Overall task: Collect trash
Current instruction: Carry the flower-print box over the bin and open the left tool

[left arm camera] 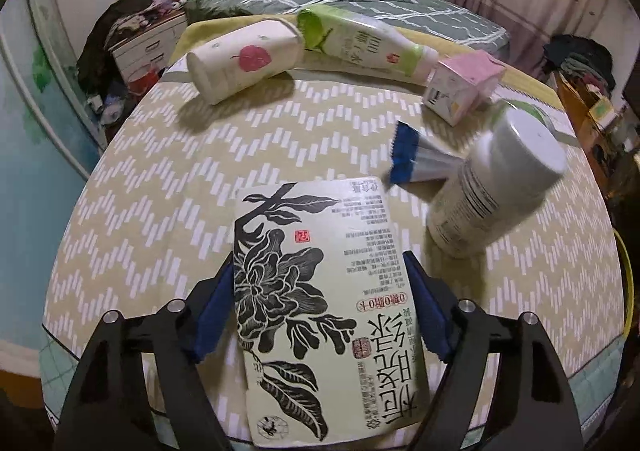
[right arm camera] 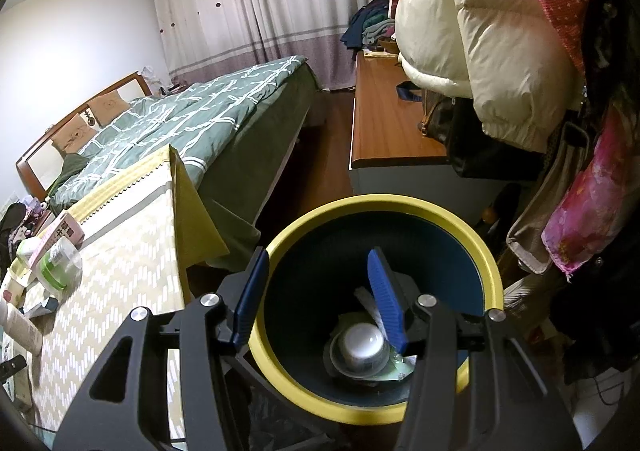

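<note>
Bedside table [left arm camera: 168, 179] stays cluttered: cup [left arm camera: 244, 61], bottle [left arm camera: 360, 47], can [left arm camera: 496, 179] wait beyond the jaws. Left gripper [left arm camera: 324, 307] clamps the carton [left arm camera: 320, 307]; right gripper [right arm camera: 320, 303], half-open and empty, hovers over the part-filled bin [right arm camera: 376, 203].

The carton [left arm camera: 320, 315] bears large Chinese characters, upside down in the left wrist view; the small red line beside them looks like "0糖0脂0卡", and a red seal mark sits above the black flower print. The green-and-white bottle [left arm camera: 360, 47] carries grey Chinese characters, too skewed to read surely. The white bottle [left arm camera: 492, 187] shows fine print, blurred. The pink box [right arm camera: 60, 235] has red characters, unclear.
</note>
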A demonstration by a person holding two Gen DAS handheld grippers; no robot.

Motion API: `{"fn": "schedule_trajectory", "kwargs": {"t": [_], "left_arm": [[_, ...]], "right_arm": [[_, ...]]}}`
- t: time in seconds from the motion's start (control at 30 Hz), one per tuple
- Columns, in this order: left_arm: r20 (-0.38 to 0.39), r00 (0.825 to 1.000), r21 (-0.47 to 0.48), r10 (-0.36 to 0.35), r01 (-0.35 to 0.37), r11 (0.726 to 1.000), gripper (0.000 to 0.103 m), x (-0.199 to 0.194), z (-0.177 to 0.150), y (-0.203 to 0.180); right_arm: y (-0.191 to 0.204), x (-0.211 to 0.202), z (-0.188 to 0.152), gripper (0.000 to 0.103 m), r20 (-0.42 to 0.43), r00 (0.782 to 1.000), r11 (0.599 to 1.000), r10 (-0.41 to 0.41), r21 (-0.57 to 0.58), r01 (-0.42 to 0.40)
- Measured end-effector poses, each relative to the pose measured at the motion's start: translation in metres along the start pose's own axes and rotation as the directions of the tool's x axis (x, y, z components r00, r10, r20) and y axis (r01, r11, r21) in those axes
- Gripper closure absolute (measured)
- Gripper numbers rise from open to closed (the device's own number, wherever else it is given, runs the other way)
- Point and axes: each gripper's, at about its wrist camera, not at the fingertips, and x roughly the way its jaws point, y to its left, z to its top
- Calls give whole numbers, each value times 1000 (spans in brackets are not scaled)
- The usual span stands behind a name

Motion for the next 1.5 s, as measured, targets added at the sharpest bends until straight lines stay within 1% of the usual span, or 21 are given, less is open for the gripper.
{"fn": "schedule_trajectory", "kwargs": {"t": [0.07,0.17,0.3,0.37,0.47,0.5,0.57,0.6,0.63,0.7,0.77,0.83,0.93,1.03,1.07,1.13,1.2,1.3,1.33,1.43,1.5], "left_arm": [[-1,1000,19,-13,13,1000,28,-5,-5,-3],[-7,998,48,-55,56,997,29,-17,-19,-8],[-5,993,133,-115,115,985,29,-38,-40,-32],[-5,988,176,-154,153,973,29,-48,-47,-46],[2,975,247,-221,214,945,29,-64,-53,-75],[8,968,278,-251,239,930,29,-70,-53,-89],[12,960,312,-280,262,913,29,-77,-51,-108],[10,952,338,-306,285,897,29,-79,-49,-124],[6,947,352,-320,297,887,29,-82,-48,-135],[-9,932,397,-363,337,854,29,-85,-45,-164],[-21,920,429,-392,362,827,29,-88,-44,-187],[-39,905,467,-424,392,793,29,-89,-40,-219],[-56,889,512,-455,417,751,29,-91,-41,-263],[-93,870,549,-484,450,704,29,-88,-39,-307],[-103,867,560,-488,456,692,29,-85,-38,-320],[-123,861,572,-493,468,674,29,-80,-37,-341],[-147,852,584,-503,485,651,29,-75,-37,-366],[-170,842,593,-512,503,629,29,-67,-39,-395],[-178,838,594,-515,509,623,29,-64,-40,-403],[-185,836,600,-517,513,614,28,-56,-40,-426],[-186,840,606,-510,507,613,28,-50,-41,-439]], "right_arm": [[-1,-2,0,54,3,1000,1000,1,1,-1],[-4,-6,1,54,11,1000,1000,1,4,-1],[-10,-10,1,54,19,1000,1000,1,9,-1],[-13,-13,2,54,24,1000,1000,0,11,0],[-17,-17,1,54,32,999,1000,-4,17,4],[-20,-20,1,54,37,999,1000,-6,21,5],[-25,-24,2,54,46,999,1000,-12,26,11],[-29,-27,3,54,52,999,999,-17,30,15],[-32,-29,3,54,55,998,999,-21,32,19],[-39,-33,4,54,63,997,999,-32,38,30],[-46,-36,5,54,71,996,998,-49,44,46],[-56,-39,5,54,74,995,997,-62,54,58],[-70,-42,4,54,78,993,995,-83,69,78],[-83,-44,3,54,76,992,992,-103,76,97],[-85,-45,3,54,76,991,992,-107,77,101],[-93,-45,2,54,75,990,990,-118,82,112],[-100,-44,2,54,72,989,989,-127,89,120],[-110,-44,2,54,71,987,986,-145,98,137],[-113,-44,2,54,70,986,985,-149,102,141],[-121,-43,1,53,64,986,983,-157,108,149],[-125,-43,1,51,60,985,982,-162,112,155]]}}
